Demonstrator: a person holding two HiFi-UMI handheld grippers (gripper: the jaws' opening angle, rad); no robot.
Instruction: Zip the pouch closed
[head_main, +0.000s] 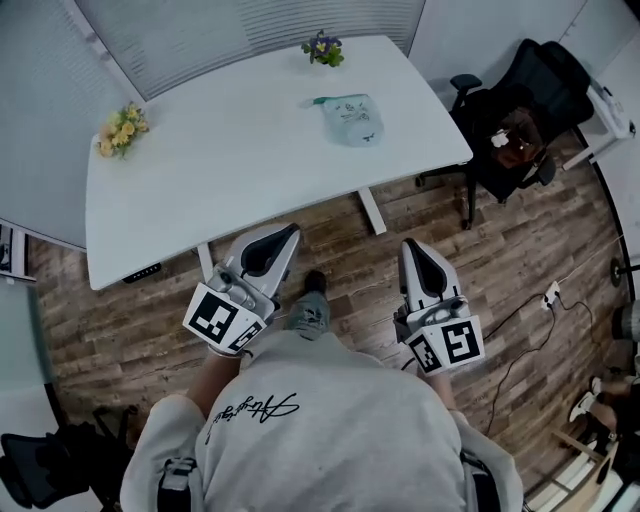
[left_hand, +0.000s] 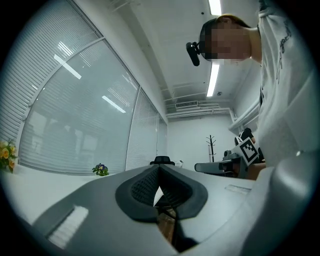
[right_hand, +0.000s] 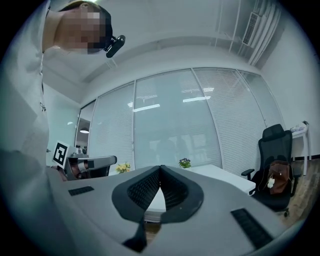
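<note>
A pale teal pouch (head_main: 351, 117) lies flat on the white table (head_main: 230, 160), toward its far right part. My left gripper (head_main: 288, 233) is held over the wooden floor just short of the table's near edge, jaws shut and empty. My right gripper (head_main: 410, 247) hangs level beside it to the right, also shut with nothing in it. Both are well short of the pouch. In the left gripper view the jaws (left_hand: 159, 167) meet at the tips; in the right gripper view the tips (right_hand: 161, 167) also touch, with the table (right_hand: 220, 175) ahead.
A purple flower pot (head_main: 323, 47) stands at the table's far edge behind the pouch, and yellow flowers (head_main: 121, 129) at its left end. A black office chair (head_main: 520, 120) with a bag sits right of the table. Window blinds run behind. Cables lie on the floor at right.
</note>
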